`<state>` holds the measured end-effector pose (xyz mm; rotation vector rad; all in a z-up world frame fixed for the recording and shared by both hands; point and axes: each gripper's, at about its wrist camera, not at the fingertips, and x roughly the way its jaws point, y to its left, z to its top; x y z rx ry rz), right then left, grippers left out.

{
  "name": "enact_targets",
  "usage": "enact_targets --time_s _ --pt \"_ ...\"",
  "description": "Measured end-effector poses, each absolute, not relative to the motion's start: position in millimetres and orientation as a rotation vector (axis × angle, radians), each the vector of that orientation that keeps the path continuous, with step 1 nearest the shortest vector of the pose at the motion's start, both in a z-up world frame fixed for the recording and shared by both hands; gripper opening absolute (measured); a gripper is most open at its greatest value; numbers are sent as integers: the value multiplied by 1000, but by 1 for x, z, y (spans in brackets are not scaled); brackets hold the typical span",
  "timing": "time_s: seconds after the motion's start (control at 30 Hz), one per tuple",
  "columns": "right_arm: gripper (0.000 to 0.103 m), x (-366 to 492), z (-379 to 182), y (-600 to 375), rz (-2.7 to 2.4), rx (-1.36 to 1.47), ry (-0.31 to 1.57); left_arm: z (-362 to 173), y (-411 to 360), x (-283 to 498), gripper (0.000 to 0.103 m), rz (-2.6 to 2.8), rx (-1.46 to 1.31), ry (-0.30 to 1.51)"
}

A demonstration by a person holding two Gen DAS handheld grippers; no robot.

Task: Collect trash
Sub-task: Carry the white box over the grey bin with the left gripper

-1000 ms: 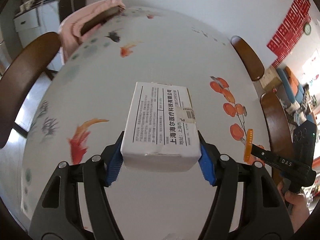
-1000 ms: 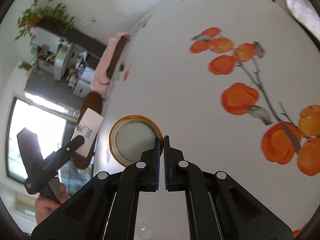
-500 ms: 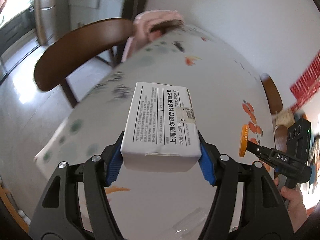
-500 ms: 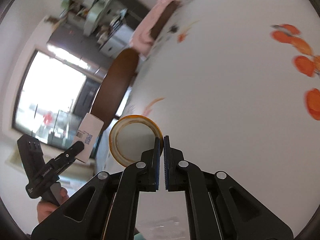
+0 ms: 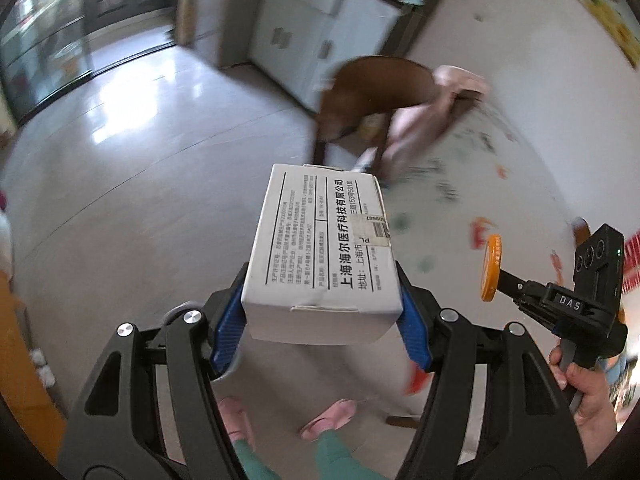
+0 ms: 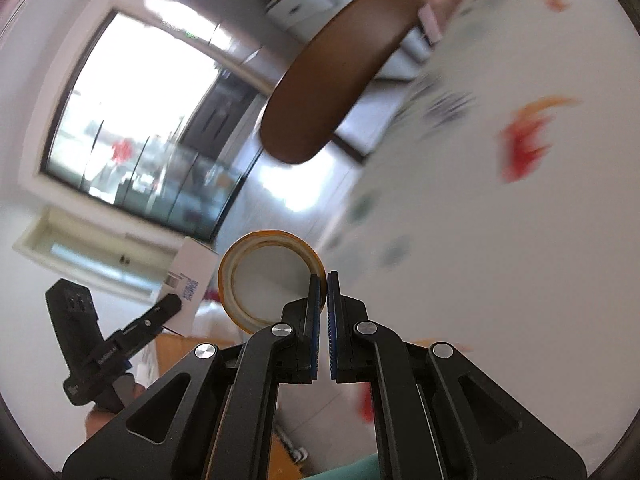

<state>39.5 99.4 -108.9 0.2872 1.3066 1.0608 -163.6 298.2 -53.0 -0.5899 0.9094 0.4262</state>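
Observation:
My left gripper [image 5: 322, 304] is shut on a white cardboard box [image 5: 324, 248] with black printed text, its blue pads pressed to both sides. The box hangs over the pale floor, left of the table. My right gripper [image 6: 324, 280] is shut on the rim of an orange tape roll [image 6: 266, 276], which sticks up to the left of the fingers. From the left wrist view the tape roll [image 5: 491, 267] shows edge-on at the right, with the right gripper [image 5: 505, 278] and the hand [image 5: 584, 388] holding it. The white box [image 6: 192, 280] and left gripper [image 6: 170, 304] appear at lower left in the right wrist view.
A round table [image 5: 500, 208] with a white cloth printed with fish stands to the right. A brown wooden chair [image 5: 376, 92] with pink cloth [image 5: 432, 116] on it stands beside it. White cabinets [image 5: 320, 28] and a glass door [image 5: 72, 20] lie beyond. Pink slippers [image 5: 328, 424] stand on the floor below.
Both grippers swung left off the table, still holding the box and the tape roll. The views now show the floor, the chair and the glass door instead of the tabletop.

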Motion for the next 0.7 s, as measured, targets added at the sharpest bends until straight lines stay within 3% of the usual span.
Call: enact_targets --time_s 0.33,0.7 --pt "4 -72 -161 255 1234 125 1495 -118 386 -293 62 631 -734 1022" --pt "4 -127 -298 308 1158 -92 1697 -266 412 -308 62 642 -889 1186"
